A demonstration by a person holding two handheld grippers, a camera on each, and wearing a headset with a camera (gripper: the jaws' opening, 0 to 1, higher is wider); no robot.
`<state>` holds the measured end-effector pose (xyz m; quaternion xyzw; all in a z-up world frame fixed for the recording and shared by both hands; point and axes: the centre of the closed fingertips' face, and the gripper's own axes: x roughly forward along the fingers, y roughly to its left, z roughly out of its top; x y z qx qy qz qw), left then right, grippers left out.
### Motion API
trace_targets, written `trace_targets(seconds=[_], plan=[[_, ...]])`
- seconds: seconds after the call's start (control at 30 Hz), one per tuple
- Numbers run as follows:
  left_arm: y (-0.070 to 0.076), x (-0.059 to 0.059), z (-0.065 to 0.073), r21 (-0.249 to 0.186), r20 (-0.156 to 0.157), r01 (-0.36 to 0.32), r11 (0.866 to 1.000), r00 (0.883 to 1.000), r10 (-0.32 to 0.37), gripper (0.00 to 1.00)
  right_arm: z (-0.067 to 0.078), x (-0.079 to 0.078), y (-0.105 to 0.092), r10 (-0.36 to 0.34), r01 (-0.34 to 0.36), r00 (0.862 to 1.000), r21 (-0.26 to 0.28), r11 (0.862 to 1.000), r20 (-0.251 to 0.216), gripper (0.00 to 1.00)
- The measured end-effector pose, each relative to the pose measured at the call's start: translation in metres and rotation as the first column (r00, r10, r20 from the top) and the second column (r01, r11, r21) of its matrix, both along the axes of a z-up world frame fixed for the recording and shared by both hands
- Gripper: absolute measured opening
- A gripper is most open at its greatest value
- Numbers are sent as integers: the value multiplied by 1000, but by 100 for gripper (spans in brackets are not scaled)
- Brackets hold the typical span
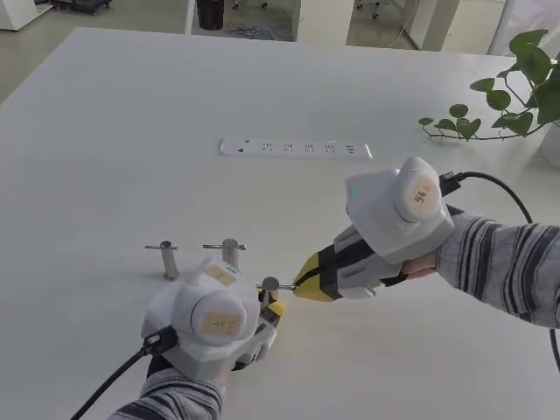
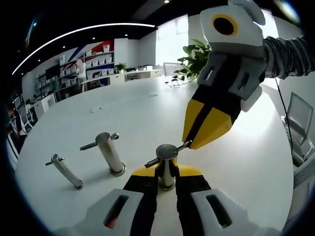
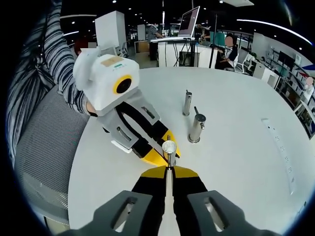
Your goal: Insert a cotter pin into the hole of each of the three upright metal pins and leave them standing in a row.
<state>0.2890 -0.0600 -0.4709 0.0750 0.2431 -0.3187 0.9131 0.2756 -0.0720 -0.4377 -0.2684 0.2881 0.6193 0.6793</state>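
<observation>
Three upright metal pins stand in a row on the white table [image 1: 131, 131]. The left pin [image 1: 169, 261] and the middle pin [image 1: 230, 252] each carry a cotter pin through the top. My left gripper [image 1: 274, 308] is shut on the shaft of the right pin [image 2: 167, 152]. A cotter pin [image 2: 153, 162] passes through this pin's head. My right gripper [image 1: 299, 286] comes in from the right and is shut on the cotter pin's end, its yellow fingertips [image 2: 194, 140] beside the pin head. The same pin [image 3: 169, 147] stands just past my right gripper [image 3: 169, 169].
A white power strip [image 1: 295, 148] lies further back on the table. A green plant [image 1: 516, 87] stands at the far right edge. A black cable [image 1: 503, 188] trails from the right gripper. A grey mesh chair [image 3: 44, 162] stands off the table's edge.
</observation>
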Motion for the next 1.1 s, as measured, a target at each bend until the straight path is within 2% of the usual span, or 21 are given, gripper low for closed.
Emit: trace_targets(seconds=[0.57,1.1], plan=[[1,0,0,-26,-9,-41,999,999,41,10,-1,0,9,29,-29,999,-4,1000,41,0],[0,1,-1,-23,-15,-42,999,999,41,10,-1,2,9,17,-17,999,-8,1000,41,0]])
